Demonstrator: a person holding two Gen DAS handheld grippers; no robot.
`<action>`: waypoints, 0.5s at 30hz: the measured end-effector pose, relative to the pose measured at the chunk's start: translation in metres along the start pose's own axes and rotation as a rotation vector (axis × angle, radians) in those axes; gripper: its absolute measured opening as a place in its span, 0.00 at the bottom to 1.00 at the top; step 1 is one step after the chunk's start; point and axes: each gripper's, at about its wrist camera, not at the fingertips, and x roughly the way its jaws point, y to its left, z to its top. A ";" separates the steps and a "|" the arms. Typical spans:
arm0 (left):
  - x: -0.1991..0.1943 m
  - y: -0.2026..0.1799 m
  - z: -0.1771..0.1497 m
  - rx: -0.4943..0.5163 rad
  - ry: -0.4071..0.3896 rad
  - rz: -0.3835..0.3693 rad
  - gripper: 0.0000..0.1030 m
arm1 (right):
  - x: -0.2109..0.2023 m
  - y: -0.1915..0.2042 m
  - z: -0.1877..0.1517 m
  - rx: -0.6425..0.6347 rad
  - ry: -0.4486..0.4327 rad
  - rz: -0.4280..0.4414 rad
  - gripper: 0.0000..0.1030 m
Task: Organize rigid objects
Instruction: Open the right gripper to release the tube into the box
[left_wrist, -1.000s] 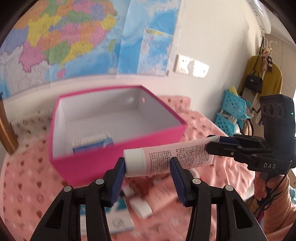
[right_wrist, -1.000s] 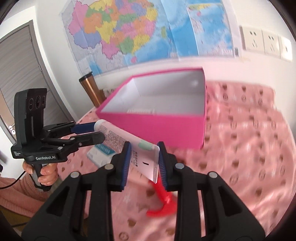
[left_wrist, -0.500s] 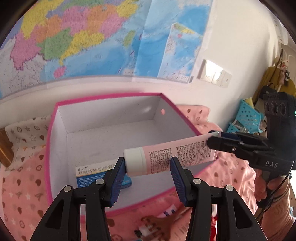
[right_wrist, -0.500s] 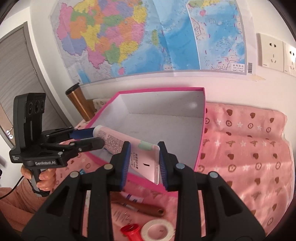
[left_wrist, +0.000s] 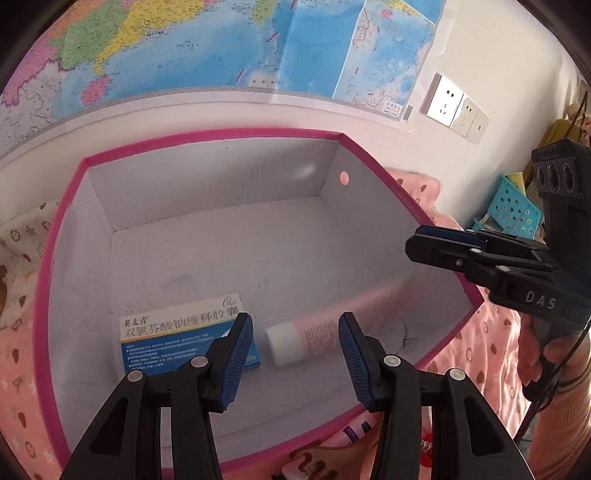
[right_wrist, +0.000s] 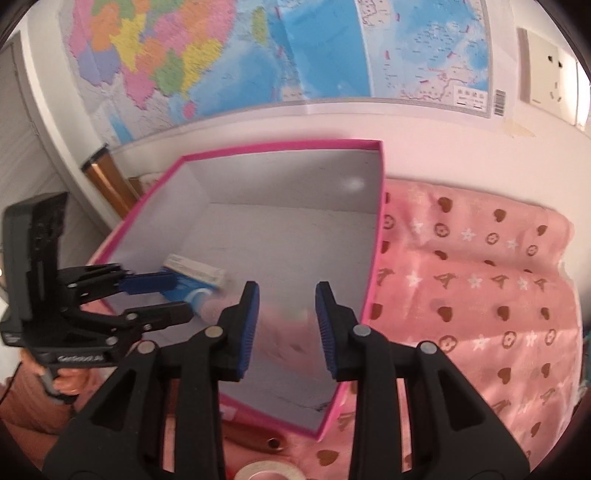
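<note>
Behind your left tongs (left_wrist: 295, 347) a wall map (left_wrist: 221, 48) hangs above the desk, and the pink box (left_wrist: 44, 295) fills most of the left wrist view. Your left tongs are spread with nothing between them. Below them the pink tube (left_wrist: 332, 321) lies on the box floor, blurred, its long axis running from near-left to far-right, white cap toward you and crimped end toward the box's right wall. Just left of the cap a blue and white medicine carton (left_wrist: 177, 332) lies flat in the same box. Your right tongs (left_wrist: 436, 247) reach in from the right over the box rim; from this side you cannot tell how their jaws stand. In the right wrist view your right tongs (right_wrist: 286, 325) are spread and hold nothing, hovering over the near corner of the box (right_wrist: 376, 266), which sits on a pink patterned cloth (right_wrist: 480, 295). The tube (right_wrist: 221, 310) shows as a blur beneath them, cap toward your left tongs (right_wrist: 173, 295), beside the carton (right_wrist: 195, 271).
</note>
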 end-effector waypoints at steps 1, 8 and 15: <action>-0.001 0.000 0.000 0.000 -0.005 0.005 0.47 | 0.001 0.001 0.000 0.000 0.001 -0.014 0.36; -0.032 -0.005 -0.016 0.045 -0.096 0.022 0.47 | -0.031 0.011 -0.016 -0.029 -0.092 -0.013 0.40; -0.070 -0.027 -0.042 0.144 -0.187 -0.011 0.49 | -0.073 0.033 -0.058 -0.064 -0.146 0.046 0.41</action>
